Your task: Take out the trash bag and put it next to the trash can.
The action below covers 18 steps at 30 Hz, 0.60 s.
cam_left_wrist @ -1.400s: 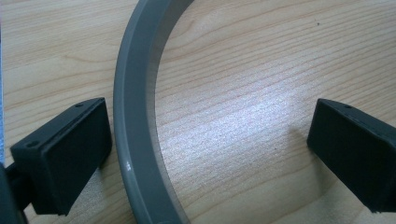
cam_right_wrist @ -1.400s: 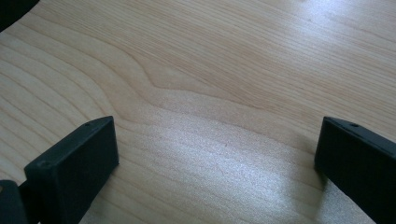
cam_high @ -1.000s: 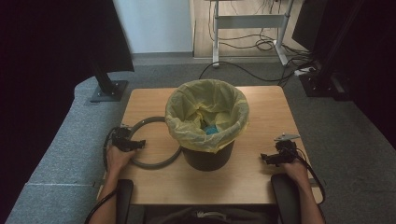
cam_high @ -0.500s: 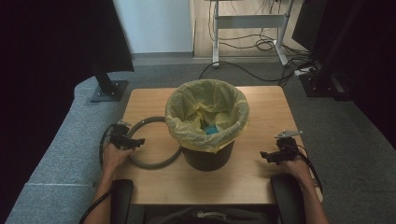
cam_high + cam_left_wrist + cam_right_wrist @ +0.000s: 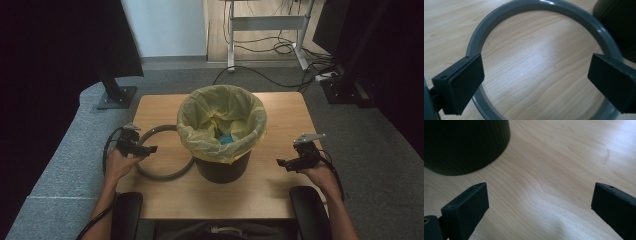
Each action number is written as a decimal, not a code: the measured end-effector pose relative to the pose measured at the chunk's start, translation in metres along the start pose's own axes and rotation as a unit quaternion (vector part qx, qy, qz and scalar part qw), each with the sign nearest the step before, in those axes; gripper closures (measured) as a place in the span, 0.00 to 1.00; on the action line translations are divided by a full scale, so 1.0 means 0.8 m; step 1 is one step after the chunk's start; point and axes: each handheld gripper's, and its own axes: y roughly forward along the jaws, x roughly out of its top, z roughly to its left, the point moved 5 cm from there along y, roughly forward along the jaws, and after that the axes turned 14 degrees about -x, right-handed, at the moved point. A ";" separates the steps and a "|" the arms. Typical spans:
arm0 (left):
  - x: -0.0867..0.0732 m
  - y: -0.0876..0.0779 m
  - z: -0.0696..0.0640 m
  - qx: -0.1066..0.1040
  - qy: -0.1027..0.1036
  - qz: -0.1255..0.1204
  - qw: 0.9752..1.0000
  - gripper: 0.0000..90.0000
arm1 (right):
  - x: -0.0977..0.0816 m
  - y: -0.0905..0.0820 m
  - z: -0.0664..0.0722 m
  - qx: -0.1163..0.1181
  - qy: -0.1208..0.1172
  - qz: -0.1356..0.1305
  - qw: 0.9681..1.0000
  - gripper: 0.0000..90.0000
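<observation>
A black bin (image 5: 222, 169) lined with a yellow bag (image 5: 220, 120) stands mid-table, with something blue (image 5: 226, 139) inside. A grey ring (image 5: 162, 172) lies flat on the wood just left of the bin. My left gripper (image 5: 147, 149) hovers over the ring's left side, open; in the left gripper view its jaws spread wide above the grey ring (image 5: 539, 6). My right gripper (image 5: 284, 163) is open near the table's right edge, pointing at the bin. The right gripper view has the black bin (image 5: 464, 145) at upper left and bare wood between the jaws.
The wooden table (image 5: 280, 107) is small, with grey carpet (image 5: 370, 150) all around. Dark padded armrests (image 5: 125, 210) sit at the near edge. A black stand base (image 5: 117, 97) is off the far left corner; a desk frame and cables (image 5: 265, 45) lie beyond.
My left gripper has shifted slightly right, over the ring's left rim. My right gripper has drawn a little toward the near edge. Both stay open.
</observation>
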 end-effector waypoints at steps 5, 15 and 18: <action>0.015 -0.013 -0.023 -0.028 0.022 -0.006 0.999 0.02 | 0.017 -0.014 0.008 0.018 -0.015 -0.005 1.000 0.01; 0.039 -0.038 -0.061 -0.061 0.061 -0.013 0.996 0.04 | 0.051 -0.043 0.016 0.037 -0.027 -0.020 0.999 0.01; 0.048 -0.045 -0.073 -0.068 0.075 -0.012 0.995 0.04 | 0.063 -0.053 0.020 0.044 -0.034 -0.027 0.998 0.01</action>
